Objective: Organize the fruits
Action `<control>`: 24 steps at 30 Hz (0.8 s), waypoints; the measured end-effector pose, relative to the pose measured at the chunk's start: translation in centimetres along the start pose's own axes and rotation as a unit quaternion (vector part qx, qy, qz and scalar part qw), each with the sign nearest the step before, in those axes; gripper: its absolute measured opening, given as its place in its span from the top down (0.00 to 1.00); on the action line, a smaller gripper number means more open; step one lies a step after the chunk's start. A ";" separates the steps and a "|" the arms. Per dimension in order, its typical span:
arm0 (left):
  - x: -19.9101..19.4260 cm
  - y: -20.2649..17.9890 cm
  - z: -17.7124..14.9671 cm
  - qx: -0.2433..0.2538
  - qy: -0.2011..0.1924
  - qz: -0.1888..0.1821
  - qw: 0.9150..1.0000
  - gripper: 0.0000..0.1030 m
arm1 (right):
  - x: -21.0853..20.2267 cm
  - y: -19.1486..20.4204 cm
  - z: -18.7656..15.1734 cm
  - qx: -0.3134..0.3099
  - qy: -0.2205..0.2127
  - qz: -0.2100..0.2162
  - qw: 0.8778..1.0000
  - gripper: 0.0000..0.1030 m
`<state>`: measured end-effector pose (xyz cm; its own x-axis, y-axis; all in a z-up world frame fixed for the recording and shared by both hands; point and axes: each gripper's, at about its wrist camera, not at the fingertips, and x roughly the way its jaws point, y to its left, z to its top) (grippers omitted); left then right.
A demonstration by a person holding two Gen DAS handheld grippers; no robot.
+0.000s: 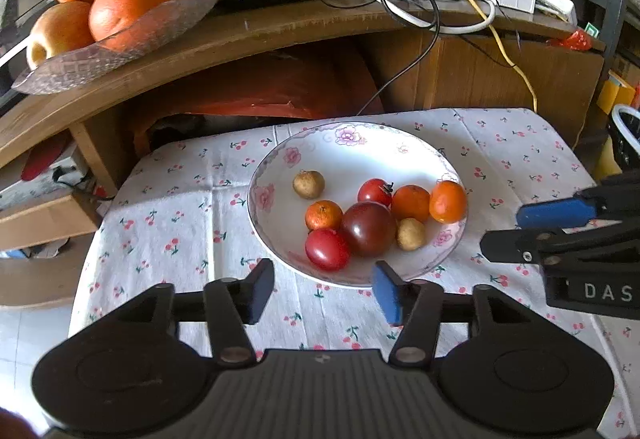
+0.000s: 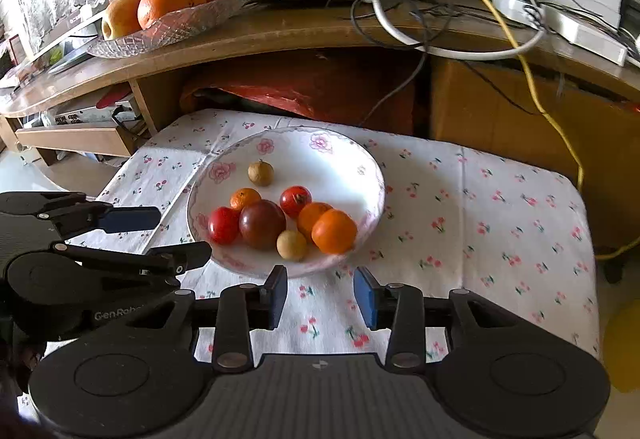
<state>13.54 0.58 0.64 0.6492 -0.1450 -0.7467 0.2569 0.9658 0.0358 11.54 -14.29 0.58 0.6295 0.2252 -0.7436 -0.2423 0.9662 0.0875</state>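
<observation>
Both grippers are just hanging over the near edge of the table, nothing in either one. The left gripper (image 1: 322, 289) has its blue pads spread wide, and the right gripper (image 2: 320, 293) is parted too, sitting just beside the floral plate (image 2: 340, 155) on the cherry-print cloth (image 2: 480, 219). All the small fruit is on that plate: a big dark tomato (image 2: 262, 224) in the middle touching a red tomato (image 2: 223, 225), another red one (image 2: 295, 201) behind, a few little oranges (image 2: 334, 231) on the right side, plus two tan round ones (image 2: 292, 245), one off alone (image 2: 260, 173). Up on the wooden shelf there's a glass dish (image 2: 192, 25) with big oranges and apples.
</observation>
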 end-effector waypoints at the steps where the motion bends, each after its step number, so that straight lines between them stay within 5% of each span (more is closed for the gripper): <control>1: -0.3 -0.1 -0.1 -0.003 -0.002 0.002 1.000 0.33 | -0.4 0.0 -0.2 0.002 -0.001 -0.001 1.000 0.67; 18: -4.1 -1.8 -2.6 -0.003 -0.029 0.053 0.998 0.01 | -3.7 0.7 -3.5 0.035 -0.001 -0.004 0.999 0.65; 24: -5.3 -2.0 -3.4 -0.022 -0.037 0.045 0.998 0.00 | -5.0 1.1 -4.4 0.045 -0.006 -0.006 0.999 0.65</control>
<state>7.15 0.19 2.32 0.7192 -0.0717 -0.6911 0.1648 0.9839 0.0695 4.95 -14.91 1.47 0.6405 0.2148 -0.7373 -0.1682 0.9760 0.1383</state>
